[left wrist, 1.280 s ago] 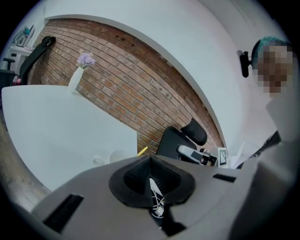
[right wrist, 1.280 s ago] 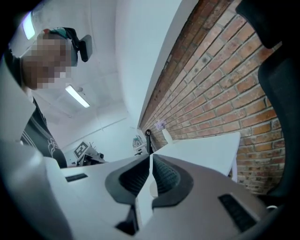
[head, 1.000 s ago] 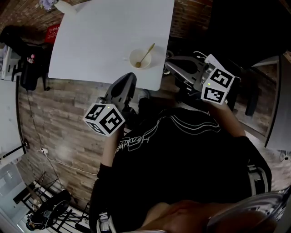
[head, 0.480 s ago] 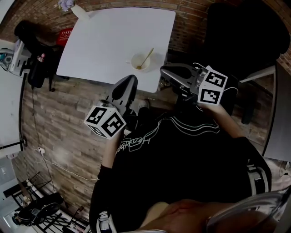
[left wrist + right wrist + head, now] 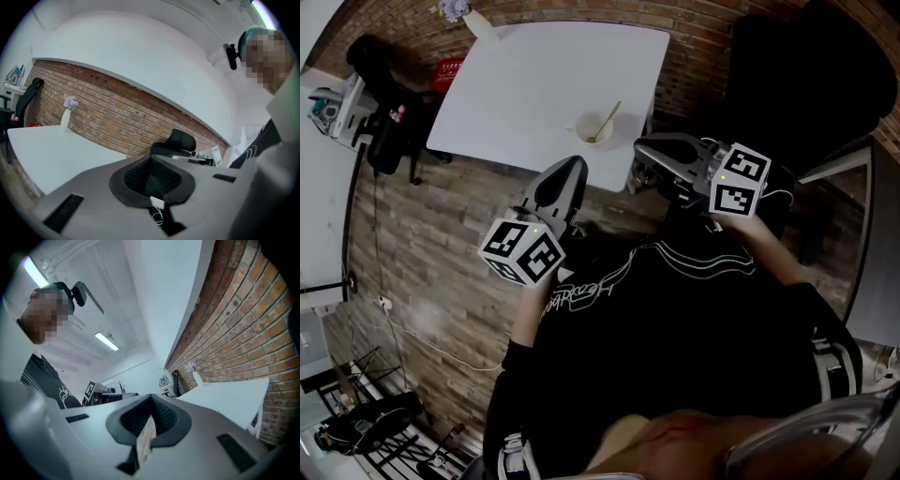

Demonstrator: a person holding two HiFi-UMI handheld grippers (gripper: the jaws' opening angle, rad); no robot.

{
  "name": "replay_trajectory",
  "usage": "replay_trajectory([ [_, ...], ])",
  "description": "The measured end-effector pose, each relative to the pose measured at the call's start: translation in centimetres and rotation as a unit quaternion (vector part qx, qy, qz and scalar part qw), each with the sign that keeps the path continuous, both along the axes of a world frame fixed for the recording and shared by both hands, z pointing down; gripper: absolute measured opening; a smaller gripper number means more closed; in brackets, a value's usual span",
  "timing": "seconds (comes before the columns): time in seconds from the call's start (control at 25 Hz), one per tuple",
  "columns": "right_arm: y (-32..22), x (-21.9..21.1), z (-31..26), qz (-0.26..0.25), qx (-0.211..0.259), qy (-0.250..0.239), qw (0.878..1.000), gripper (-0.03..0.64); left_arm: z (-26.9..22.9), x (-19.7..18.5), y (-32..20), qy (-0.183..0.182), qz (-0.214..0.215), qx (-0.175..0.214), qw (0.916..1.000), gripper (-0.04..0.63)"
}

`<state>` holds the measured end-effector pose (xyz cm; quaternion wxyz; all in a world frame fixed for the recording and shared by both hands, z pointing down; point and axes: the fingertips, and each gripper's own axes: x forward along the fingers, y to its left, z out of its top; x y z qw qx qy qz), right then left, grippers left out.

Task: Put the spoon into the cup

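A white cup (image 5: 598, 128) stands near the front edge of the white table (image 5: 534, 84). A gold spoon (image 5: 606, 122) leans inside it, handle up and to the right. My left gripper (image 5: 570, 169) hovers off the table edge, just below the cup, jaws shut and empty. Over the floor right of the table's corner, my right gripper (image 5: 643, 148) is likewise shut with nothing between the jaws. In the left gripper view the shut gripper (image 5: 151, 160) points over the table (image 5: 56, 150). The right gripper view shows its gripper (image 5: 151, 398) shut too. Neither gripper view shows the cup.
A white vase with flowers (image 5: 478, 23) stands at the table's far corner. A black office chair (image 5: 806, 84) is at the right of the table, another dark chair (image 5: 384, 103) at the left. Brick wall (image 5: 253, 329) runs behind the table.
The head view has drifted, so the table sits slightly farther right and lower. Both grippers stay shut near my body. The spoon rests in the cup as before.
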<state>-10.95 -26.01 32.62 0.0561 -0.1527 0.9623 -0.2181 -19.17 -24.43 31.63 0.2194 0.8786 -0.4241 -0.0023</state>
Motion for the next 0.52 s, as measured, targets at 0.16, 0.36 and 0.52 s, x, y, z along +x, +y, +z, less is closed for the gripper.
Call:
replay_trajectory([
  [0.16,0.0,0.1,0.8,0.001,-0.003,0.009,1.0,-0.003,0.4,0.1,-0.2,0.007,0.004,0.0,1.0,0.005],
  [0.36,0.0,1.1,0.9,0.008,-0.008,0.014,1.0,-0.003,0.3,1.2,-0.5,0.01,0.013,-0.003,0.9999,0.005],
  [0.52,-0.2,0.9,2.1,0.01,-0.017,0.014,1.0,-0.003,1.5,0.8,-0.8,0.011,0.012,-0.012,0.9998,0.005],
])
